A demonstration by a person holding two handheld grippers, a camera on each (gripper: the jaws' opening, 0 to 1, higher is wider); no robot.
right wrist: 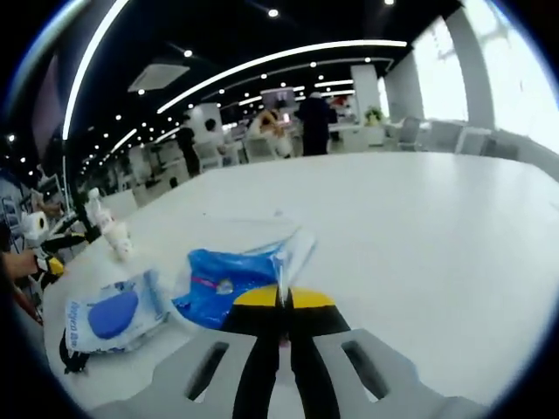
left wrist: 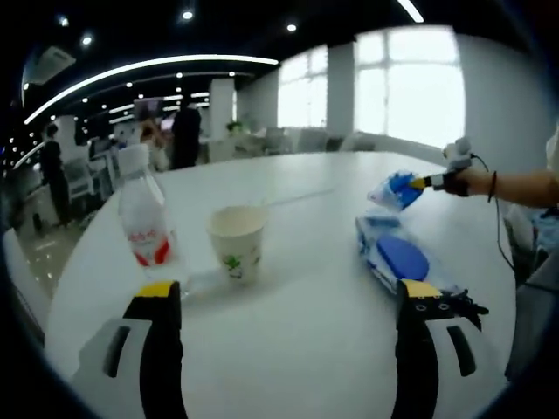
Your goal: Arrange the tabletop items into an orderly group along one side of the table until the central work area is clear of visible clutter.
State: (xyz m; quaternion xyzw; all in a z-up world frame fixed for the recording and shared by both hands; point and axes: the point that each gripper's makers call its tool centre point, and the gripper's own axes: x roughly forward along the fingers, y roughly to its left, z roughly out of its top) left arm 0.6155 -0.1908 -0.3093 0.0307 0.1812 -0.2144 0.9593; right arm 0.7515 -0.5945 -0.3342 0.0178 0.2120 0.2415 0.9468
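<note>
The white table [left wrist: 332,288] spreads across both views, with an office room and standing people far behind it. In the left gripper view, a flat packet [left wrist: 395,255] with a blue oval lies on the table, just ahead of the right-hand jaw. A water bottle [left wrist: 144,223] with a red label stands upright near the left-hand jaw, and a paper cup [left wrist: 237,243] stands upright just beside the bottle, apart from it. The left gripper [left wrist: 289,301] has its 2 jaws spread wide and touches nothing; the cup sits beyond the gap between them.

Farther off in that view, the right gripper [left wrist: 425,182], held in a person's hand, pinches a blue plastic bag [left wrist: 395,189] lifted above the packet. In the right gripper view, the right gripper [right wrist: 282,301] has its jaws pressed together on the clear edge of the blue plastic bag [right wrist: 225,288], and the packet [right wrist: 109,312] lies on the table to the left of the bag.
</note>
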